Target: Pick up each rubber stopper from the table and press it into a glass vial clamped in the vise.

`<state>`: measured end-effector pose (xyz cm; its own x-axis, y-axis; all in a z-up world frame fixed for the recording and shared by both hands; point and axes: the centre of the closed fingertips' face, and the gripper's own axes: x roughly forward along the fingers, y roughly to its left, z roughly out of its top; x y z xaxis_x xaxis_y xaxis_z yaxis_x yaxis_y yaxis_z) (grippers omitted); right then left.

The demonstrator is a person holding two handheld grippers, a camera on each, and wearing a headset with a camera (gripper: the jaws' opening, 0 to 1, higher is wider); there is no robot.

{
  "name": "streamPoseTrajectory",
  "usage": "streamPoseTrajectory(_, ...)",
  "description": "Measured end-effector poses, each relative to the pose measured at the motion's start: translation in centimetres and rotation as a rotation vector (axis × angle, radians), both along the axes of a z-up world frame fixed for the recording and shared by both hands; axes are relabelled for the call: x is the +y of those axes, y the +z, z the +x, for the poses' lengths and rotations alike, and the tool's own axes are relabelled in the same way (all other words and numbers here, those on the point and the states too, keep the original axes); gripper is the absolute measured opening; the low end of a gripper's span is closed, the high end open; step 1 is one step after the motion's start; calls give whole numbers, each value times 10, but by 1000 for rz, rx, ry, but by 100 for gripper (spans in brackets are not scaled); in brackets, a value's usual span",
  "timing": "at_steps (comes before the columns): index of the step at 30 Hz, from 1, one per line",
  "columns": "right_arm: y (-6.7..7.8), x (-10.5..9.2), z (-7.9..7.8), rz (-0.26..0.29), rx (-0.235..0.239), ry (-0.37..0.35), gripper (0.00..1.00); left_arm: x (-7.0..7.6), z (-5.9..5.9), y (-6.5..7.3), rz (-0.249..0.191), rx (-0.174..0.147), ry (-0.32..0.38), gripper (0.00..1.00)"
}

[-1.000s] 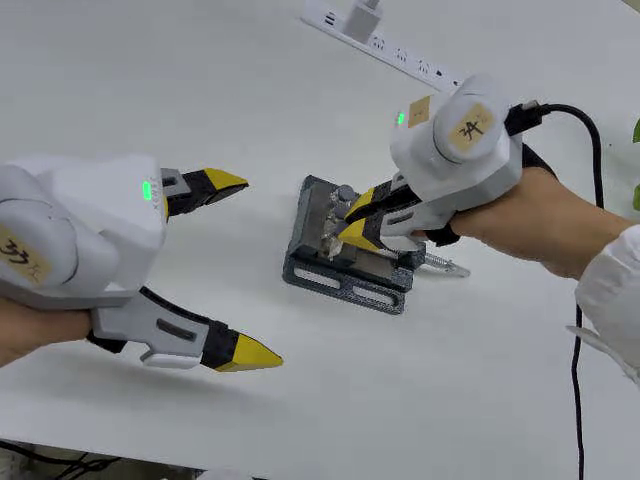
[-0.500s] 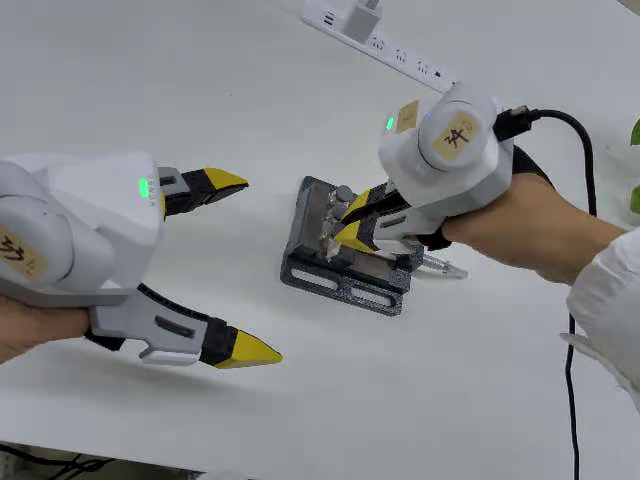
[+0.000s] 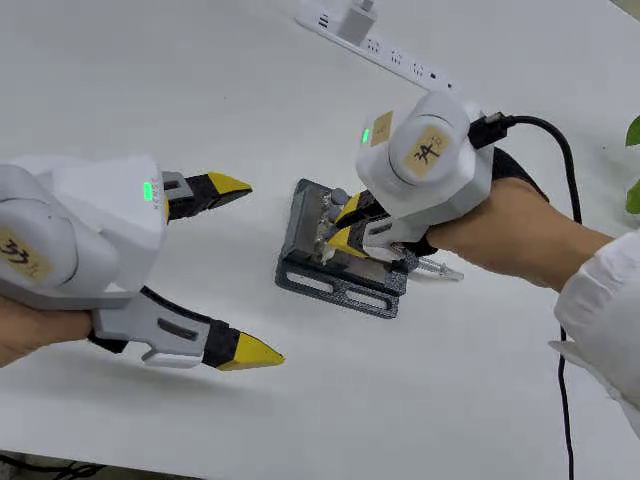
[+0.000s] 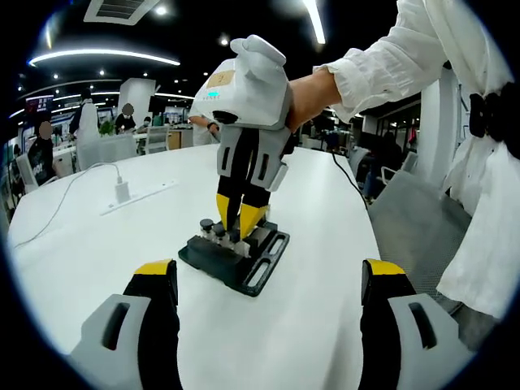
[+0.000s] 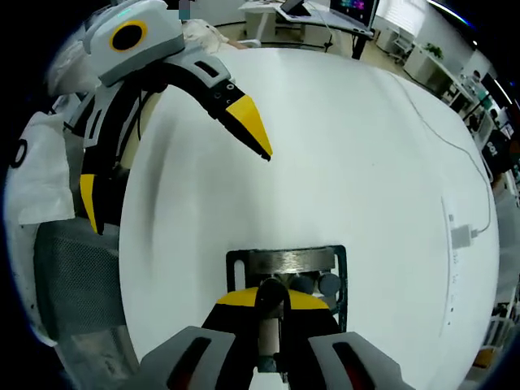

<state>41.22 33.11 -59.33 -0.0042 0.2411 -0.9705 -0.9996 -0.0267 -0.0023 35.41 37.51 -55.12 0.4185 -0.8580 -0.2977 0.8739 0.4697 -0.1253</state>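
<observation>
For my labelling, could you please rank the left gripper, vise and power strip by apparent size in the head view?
1. Left gripper, though nearest the camera.
2. Vise.
3. Power strip, partly cut off.

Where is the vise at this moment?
In the head view the vise sits near the picture's centre, directly under the right claw, with the open left claw apart on its left.

you have bare counter (image 3: 270, 215) between your left gripper (image 3: 262, 270), jaws wide, and the vise (image 3: 300, 275); your right gripper (image 3: 338, 222), closed on a stopper (image 5: 272, 291), covers the vise top; a power strip (image 3: 390, 50) lies beyond, a cable (image 3: 560, 160) at your right
</observation>
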Motion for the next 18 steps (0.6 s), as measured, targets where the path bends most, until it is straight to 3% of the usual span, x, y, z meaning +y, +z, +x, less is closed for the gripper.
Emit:
streamPoseTrajectory(14, -2, -1, 1, 35, 9, -23, 11, 5, 0, 1, 1, 1, 10, 92)
streamPoseTrajectory(18, 5, -1, 2, 55, 6, -37, 11, 5, 0, 2, 0, -1, 11, 92)
